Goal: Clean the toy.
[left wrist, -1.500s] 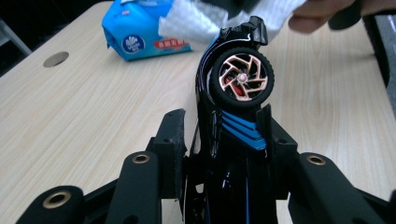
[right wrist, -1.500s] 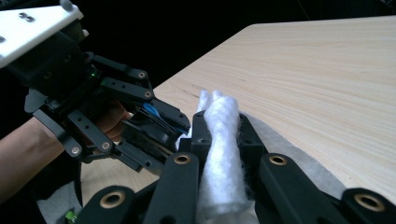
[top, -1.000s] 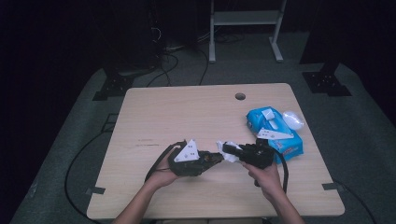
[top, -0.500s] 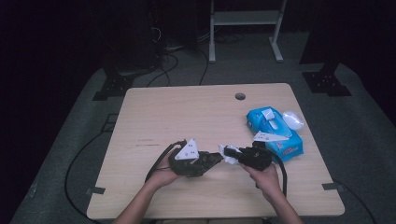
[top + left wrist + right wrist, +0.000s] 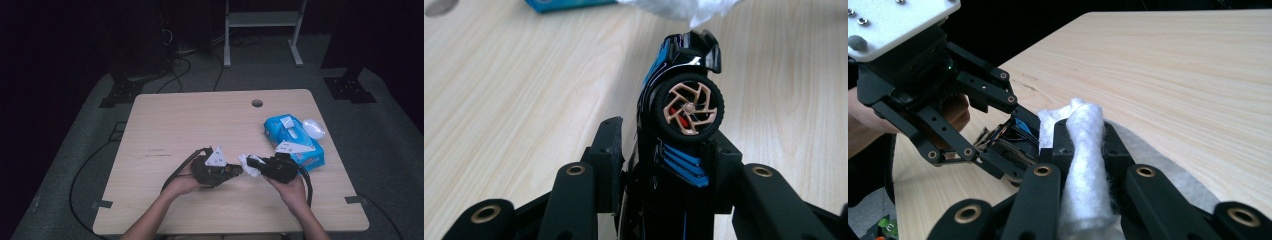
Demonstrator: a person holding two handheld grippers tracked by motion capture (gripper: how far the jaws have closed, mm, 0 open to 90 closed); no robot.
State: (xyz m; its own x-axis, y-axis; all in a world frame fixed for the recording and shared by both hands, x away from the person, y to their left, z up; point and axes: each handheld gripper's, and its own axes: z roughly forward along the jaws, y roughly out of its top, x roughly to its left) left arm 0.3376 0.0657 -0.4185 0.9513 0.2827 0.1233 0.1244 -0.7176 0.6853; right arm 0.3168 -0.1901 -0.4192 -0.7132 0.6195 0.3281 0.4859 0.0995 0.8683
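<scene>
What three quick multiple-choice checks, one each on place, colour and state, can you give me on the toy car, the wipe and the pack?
1. Where does the wipe pack lie?
A. table's right side
B. left edge
C. on the floor

2. What colour are the toy car's wheel spokes?
A. green
B. tan
C. white

3. How is the right gripper?
A. open, empty
B. shut on the white wipe
C. lying on the table

Answers: 1 A, the high view shows it at the right; 2 B, left gripper view; 3 B, jaws pinch the wipe.
</scene>
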